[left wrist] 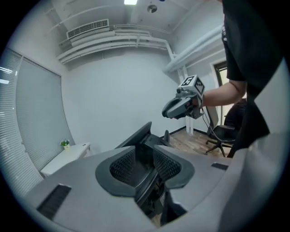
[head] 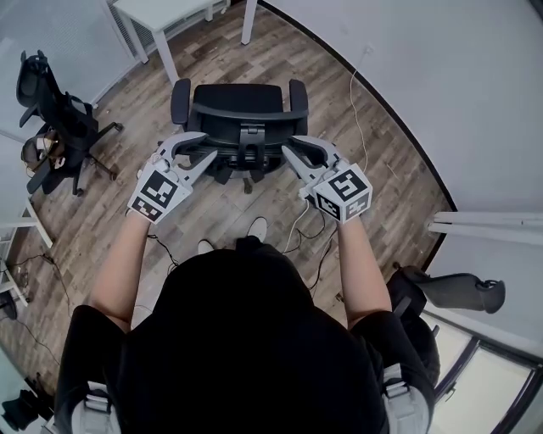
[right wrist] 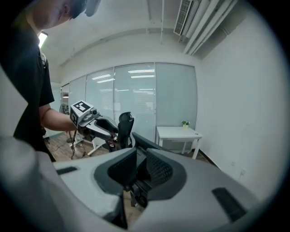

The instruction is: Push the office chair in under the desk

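right now i have both tools down at the back of the office chair [head: 239, 110]. it stands on the wood floor [head: 382, 169], out in the open and well apart from the white bench [head: 157, 15], which sits beyond it toward the upper left of the head view; no part of the chair is under the bench. the left gripper [head: 208, 148] is at the left end of the backrest's top rail and the right gripper [head: 293, 146] is at the right end, about level with each other, one on each side of the dark centre post. in the left gripper view the fingers [left wrist: 122, 165] are spread, with the dark edge of the backrest in the gap between the ribbed pads; i can't see the pads pressing on it. the right gripper view shows the same thing with a narrower gap: pads apart, rail between them, no clear squeeze. a second black chair [head: 51, 119] stands off to the left, cables [head: 305, 229] trail across the floor, and my shoes [head: 257, 227] are just behind the chair's base.
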